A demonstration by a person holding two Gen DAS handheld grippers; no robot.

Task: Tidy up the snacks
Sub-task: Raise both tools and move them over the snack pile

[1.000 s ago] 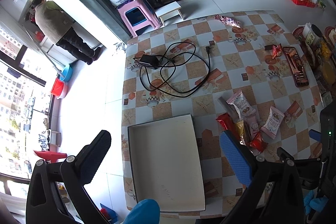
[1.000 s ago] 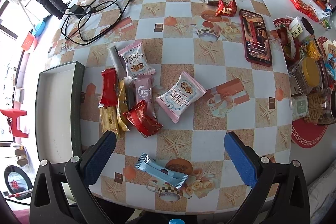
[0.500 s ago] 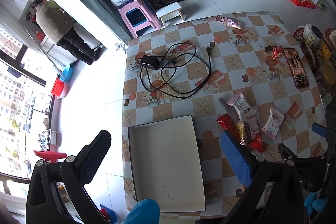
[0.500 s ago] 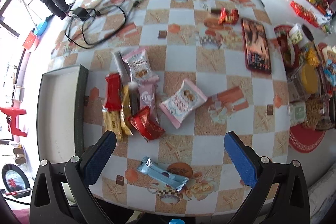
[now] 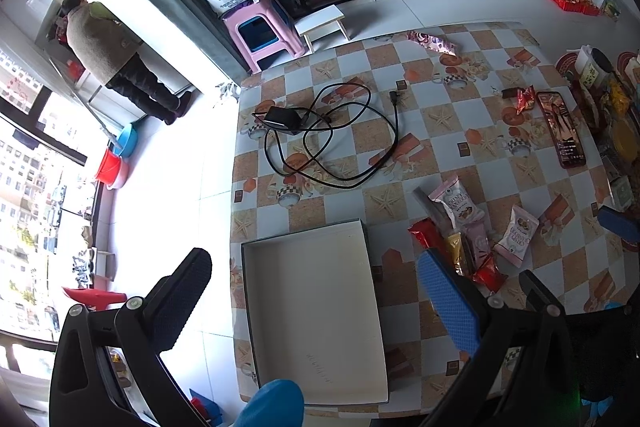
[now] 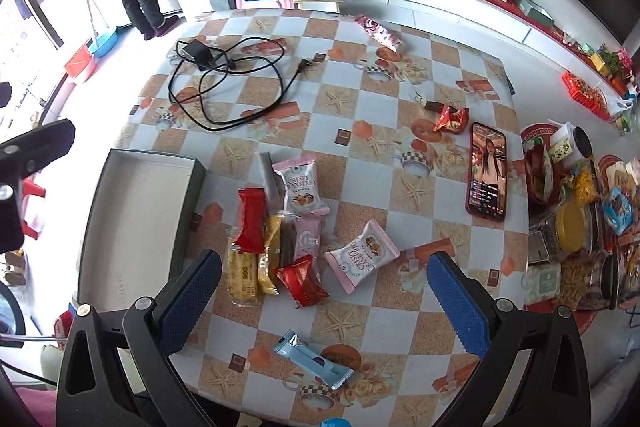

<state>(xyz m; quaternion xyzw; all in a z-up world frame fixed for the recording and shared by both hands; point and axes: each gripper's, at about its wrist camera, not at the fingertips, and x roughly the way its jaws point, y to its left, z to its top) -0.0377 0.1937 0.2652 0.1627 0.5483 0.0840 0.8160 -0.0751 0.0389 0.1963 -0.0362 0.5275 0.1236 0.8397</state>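
An empty white box (image 5: 316, 311) lies at the table's left front edge; it also shows in the right wrist view (image 6: 136, 227). A pile of snack packets (image 6: 280, 231) lies right of it: a red bar (image 6: 251, 221), yellow bars (image 6: 242, 275), two pink-white cranberry packs (image 6: 362, 255). A blue packet (image 6: 314, 361) lies near the front edge. My left gripper (image 5: 316, 299) is open above the box. My right gripper (image 6: 324, 295) is open and empty, above the pile's front.
A black charger with its cable (image 6: 224, 83) lies at the back left. A phone (image 6: 486, 175) lies to the right, beside jars and bags of food (image 6: 576, 227). A red candy (image 6: 452, 119) and a pink packet (image 6: 378, 33) lie further back.
My right gripper has pulled back and tilted up, so more of the room shows. The left view has shifted slightly. No snack has moved.
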